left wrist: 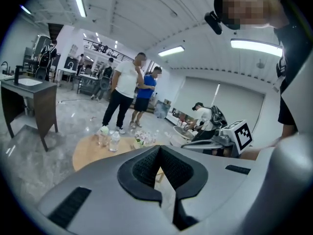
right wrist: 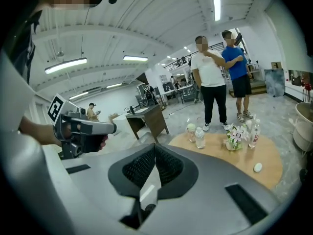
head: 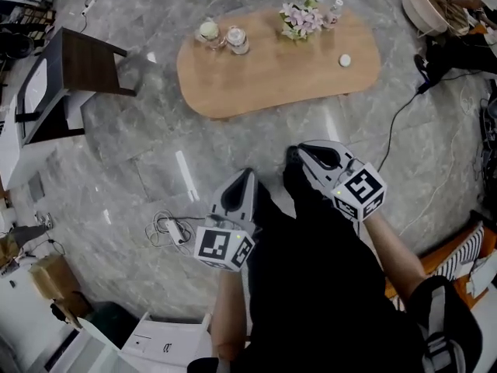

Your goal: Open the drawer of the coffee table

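Observation:
The oval wooden coffee table (head: 279, 80) stands on the grey marble floor ahead of me; no drawer shows in any view. On its top are two clear bottles (head: 237, 40), a small bunch of flowers (head: 299, 19) and a white egg-shaped object (head: 345, 61). My left gripper (head: 247, 174) and right gripper (head: 303, 150) are held close to my legs, well short of the table's near edge, both pointing toward it. Each one is shut with nothing between its jaws. The table (left wrist: 88, 153) lies beyond the shut left gripper (left wrist: 159, 148), and the table (right wrist: 254, 153) lies right of the shut right gripper (right wrist: 155, 146).
A dark desk (head: 78, 68) stands at the left. Cables and a power strip (head: 169, 230) lie on the floor near my left gripper. A round basket (head: 425, 6) is at the upper right. Two people (right wrist: 215, 80) stand beyond the table.

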